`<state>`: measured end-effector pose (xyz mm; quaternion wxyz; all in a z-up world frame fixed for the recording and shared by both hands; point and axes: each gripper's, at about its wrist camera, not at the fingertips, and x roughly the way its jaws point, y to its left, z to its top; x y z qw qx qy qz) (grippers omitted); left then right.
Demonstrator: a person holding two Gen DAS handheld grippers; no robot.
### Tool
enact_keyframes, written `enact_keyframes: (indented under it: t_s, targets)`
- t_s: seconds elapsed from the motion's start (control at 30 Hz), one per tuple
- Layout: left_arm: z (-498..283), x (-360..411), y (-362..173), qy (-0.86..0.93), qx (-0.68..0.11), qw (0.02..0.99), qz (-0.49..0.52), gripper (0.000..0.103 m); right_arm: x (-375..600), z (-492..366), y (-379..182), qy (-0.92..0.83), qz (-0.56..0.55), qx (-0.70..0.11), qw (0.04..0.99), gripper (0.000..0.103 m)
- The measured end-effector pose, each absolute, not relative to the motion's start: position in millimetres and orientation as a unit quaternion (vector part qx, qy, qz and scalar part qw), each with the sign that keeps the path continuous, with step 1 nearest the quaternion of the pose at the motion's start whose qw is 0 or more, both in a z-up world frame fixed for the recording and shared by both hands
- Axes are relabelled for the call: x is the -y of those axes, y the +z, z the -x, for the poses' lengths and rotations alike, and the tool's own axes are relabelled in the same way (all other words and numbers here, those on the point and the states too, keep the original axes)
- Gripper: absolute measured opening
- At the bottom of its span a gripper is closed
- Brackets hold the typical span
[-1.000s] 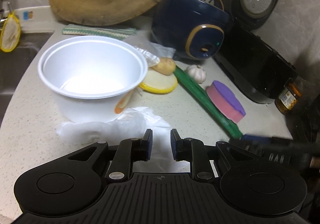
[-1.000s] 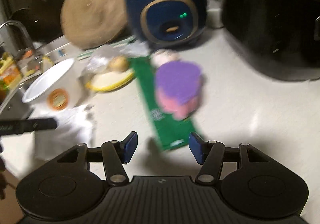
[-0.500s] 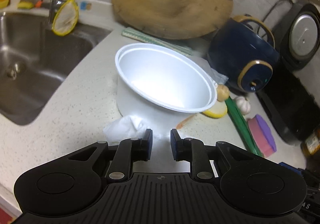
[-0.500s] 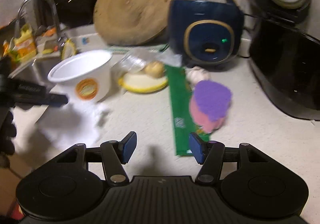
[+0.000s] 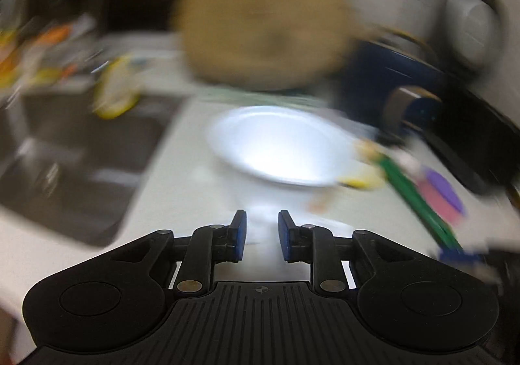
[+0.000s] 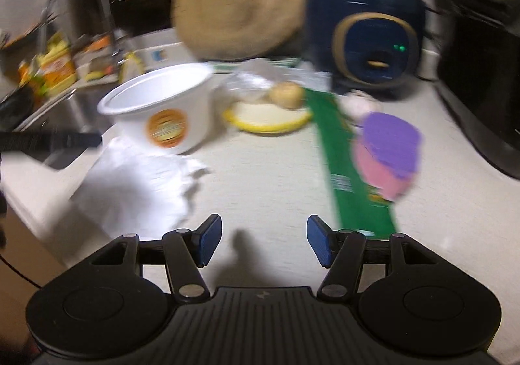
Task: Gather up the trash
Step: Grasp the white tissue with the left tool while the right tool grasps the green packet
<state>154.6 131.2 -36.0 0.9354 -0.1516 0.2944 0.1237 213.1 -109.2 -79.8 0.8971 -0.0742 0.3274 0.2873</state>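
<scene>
A crumpled white tissue (image 6: 139, 182) lies on the pale counter in front of a white paper bowl (image 6: 162, 104) with an orange label. My left gripper (image 5: 261, 228) hovers just short of the bowl (image 5: 269, 150). Its jaws are opening, and the tissue (image 5: 260, 218) shows in the gap without the pads pressing on it. From the right wrist it appears as a dark bar (image 6: 48, 140) over the tissue's far edge. My right gripper (image 6: 264, 235) is open over bare counter, between the tissue and a green packet (image 6: 351, 169).
A purple-and-pink sponge (image 6: 390, 150) lies on the packet, with a yellow lid (image 6: 269, 117), clear wrap (image 6: 256, 75) and garlic (image 6: 360, 101) behind. A blue cooker (image 6: 367, 33), wooden board (image 6: 237, 4) and black appliance (image 6: 481, 88) line the back. The sink (image 5: 74, 150) drops away left.
The left gripper's jaws have spread a little and its view has swung, now blurred. The right gripper has moved left, so the tissue and bowl sit nearer its centre.
</scene>
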Motion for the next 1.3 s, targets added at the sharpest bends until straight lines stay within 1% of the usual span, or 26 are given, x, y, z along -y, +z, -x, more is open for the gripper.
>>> enact_keyframes:
  t_s: [0.07,0.1,0.17,0.23,0.33,0.43,0.57,0.73,0.83,0.87,0.93,1.0,1.07,1.2,1.27,1.3]
  targets:
    - [-158.3,-153.4,-47.5,0.123,-0.301,0.92,0.217,0.025,94.4,-210.1,-84.5,0.302,0.084,-0.334,0.889,0.055]
    - [-161.0,-158.0,-52.9,0.106,-0.303,0.915,0.244,0.025,87.9,-208.3,-87.4,0.31,0.09,-0.34,0.883,0.049]
    - [-170.1,-151.4,-59.8,0.053,-0.315,0.913,0.254,0.025,76.2,-199.3,-89.8,0.315,0.116,-0.327,0.883,0.047]
    - [-184.1,-127.6,-64.2,-0.005,-0.342,0.915,0.213,0.025,69.1,-191.6,-90.5,0.323,0.135,-0.317,0.882,0.046]
    - [-195.7,-87.4,-70.2,-0.044,-0.381,0.914,0.136,0.026,68.4,-188.1,-89.0,0.333,0.135,-0.321,0.876,0.046]
    - [-202.0,-65.6,-71.5,-0.039,-0.386,0.918,0.081,0.026,73.0,-185.5,-88.3,0.335,0.136,-0.321,0.875,0.046]
    - [-208.1,-55.4,-73.3,-0.044,-0.391,0.919,0.032,0.026,83.5,-184.1,-88.7,0.33,0.133,-0.32,0.878,0.046]
    - [-204.2,-54.1,-74.0,-0.048,-0.399,0.916,0.003,0.027,99.2,-189.3,-85.6,0.301,0.128,-0.324,0.888,0.047]
    - [-205.0,-52.4,-74.1,-0.048,-0.398,0.916,-0.005,0.027,116.5,-194.4,-76.5,0.272,0.12,-0.309,0.903,0.048]
    - [-204.4,-50.0,-74.7,-0.047,-0.395,0.917,-0.013,0.027,122.1,-196.9,-72.6,0.26,0.119,-0.299,0.91,0.051]
    - [-204.3,-44.6,-76.3,-0.043,-0.39,0.919,-0.024,0.028,132.9,-204.9,-67.1,0.222,0.116,-0.283,0.926,0.061]
    - [-203.7,-44.3,-76.5,-0.036,-0.39,0.92,-0.016,0.028,142.1,-220.8,-66.9,0.182,0.106,-0.288,0.934,0.062]
    - [-204.8,-44.9,-76.1,-0.036,-0.392,0.919,-0.015,0.028,150.6,-239.8,-71.4,0.154,0.083,-0.311,0.934,0.062]
    - [-205.8,-44.9,-75.5,-0.038,-0.392,0.919,-0.018,0.028,153.8,-263.4,-82.5,0.141,0.059,-0.335,0.93,0.061]
    - [-208.6,-44.3,-74.4,-0.038,-0.395,0.918,-0.02,0.029,148.3,-268.3,-85.1,0.143,0.065,-0.345,0.926,0.055]
    - [-210.2,-44.3,-73.7,-0.037,-0.397,0.917,-0.02,0.03,145.4,-269.7,-85.4,0.148,0.065,-0.354,0.921,0.041]
